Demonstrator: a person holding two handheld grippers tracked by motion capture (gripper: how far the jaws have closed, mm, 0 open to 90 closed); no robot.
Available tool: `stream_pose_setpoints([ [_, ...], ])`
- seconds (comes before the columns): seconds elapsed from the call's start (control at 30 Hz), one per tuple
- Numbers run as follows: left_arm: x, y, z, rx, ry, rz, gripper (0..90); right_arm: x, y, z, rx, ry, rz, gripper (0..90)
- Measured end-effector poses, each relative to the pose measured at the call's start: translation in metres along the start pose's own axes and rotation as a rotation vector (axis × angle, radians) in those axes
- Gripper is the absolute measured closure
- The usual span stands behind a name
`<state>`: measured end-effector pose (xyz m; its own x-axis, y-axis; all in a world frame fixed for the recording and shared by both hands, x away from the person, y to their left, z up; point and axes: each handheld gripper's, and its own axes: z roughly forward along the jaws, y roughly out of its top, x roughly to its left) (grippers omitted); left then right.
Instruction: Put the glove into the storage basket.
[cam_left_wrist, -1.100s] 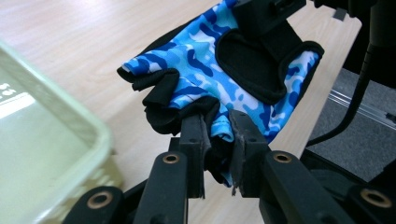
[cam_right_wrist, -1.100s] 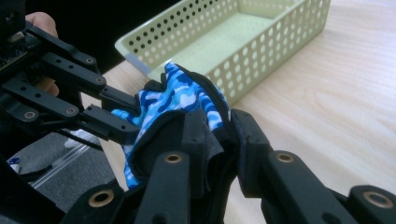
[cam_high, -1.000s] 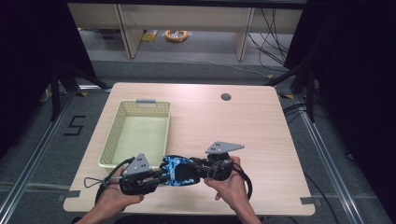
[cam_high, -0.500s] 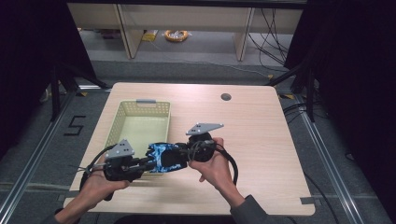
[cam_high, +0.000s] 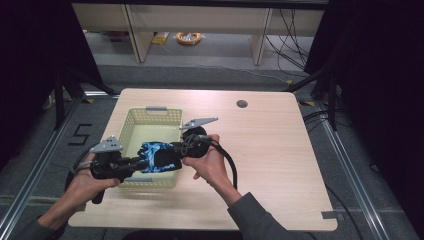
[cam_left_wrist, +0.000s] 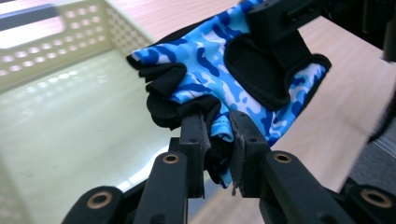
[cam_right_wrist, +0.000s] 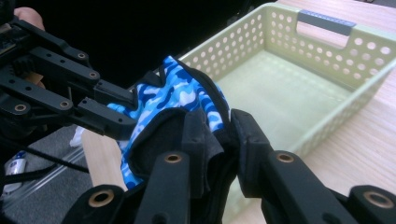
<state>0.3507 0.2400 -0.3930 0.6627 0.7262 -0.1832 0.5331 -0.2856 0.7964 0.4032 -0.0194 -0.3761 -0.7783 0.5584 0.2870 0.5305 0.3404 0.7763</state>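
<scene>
A blue camouflage glove (cam_high: 159, 155) with black trim hangs stretched between my two grippers over the near end of the pale green basket (cam_high: 131, 125). My left gripper (cam_high: 141, 162) is shut on the glove's finger end (cam_left_wrist: 219, 133), and my right gripper (cam_high: 175, 149) is shut on its cuff end (cam_right_wrist: 212, 140). In the left gripper view the glove (cam_left_wrist: 219, 79) hangs above the basket floor (cam_left_wrist: 70, 121), with the right gripper's jaws clamped on its far edge. The right gripper view has the left gripper (cam_right_wrist: 122, 109) holding the glove (cam_right_wrist: 182, 100) beside the basket (cam_right_wrist: 299, 88).
The basket has perforated walls and a grey handle (cam_high: 156, 108) at its far end. A round grommet hole (cam_high: 242, 104) sits in the wooden table (cam_high: 280, 150) at the back. Cables trail from both grippers. Shelving and floor cables lie beyond the table.
Both grippers have carried the glove left and away from me, from the table's front middle to above the basket's near end. Both stay shut on it.
</scene>
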Motion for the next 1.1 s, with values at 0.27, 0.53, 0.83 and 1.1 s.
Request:
stream_pose_setpoints([
  [0.27, 0.029, -0.012, 0.004, 0.03, 0.036, -0.04, 76.1, -0.005, 0.009, 0.039, 0.037, -0.003, 0.024, 76.8],
  [0.53, 0.046, -0.025, 0.011, 0.074, 0.052, -0.063, 76.1, -0.008, 0.007, 0.069, 0.083, -0.02, 0.039, 76.5],
  [0.83, 0.057, -0.032, 0.019, 0.109, 0.071, -0.085, 75.7, -0.014, 0.002, 0.093, 0.123, -0.04, 0.061, 75.7],
  [1.1, 0.061, -0.036, 0.026, 0.162, 0.078, -0.073, 75.0, -0.018, -0.005, 0.103, 0.157, -0.054, 0.064, 74.9],
])
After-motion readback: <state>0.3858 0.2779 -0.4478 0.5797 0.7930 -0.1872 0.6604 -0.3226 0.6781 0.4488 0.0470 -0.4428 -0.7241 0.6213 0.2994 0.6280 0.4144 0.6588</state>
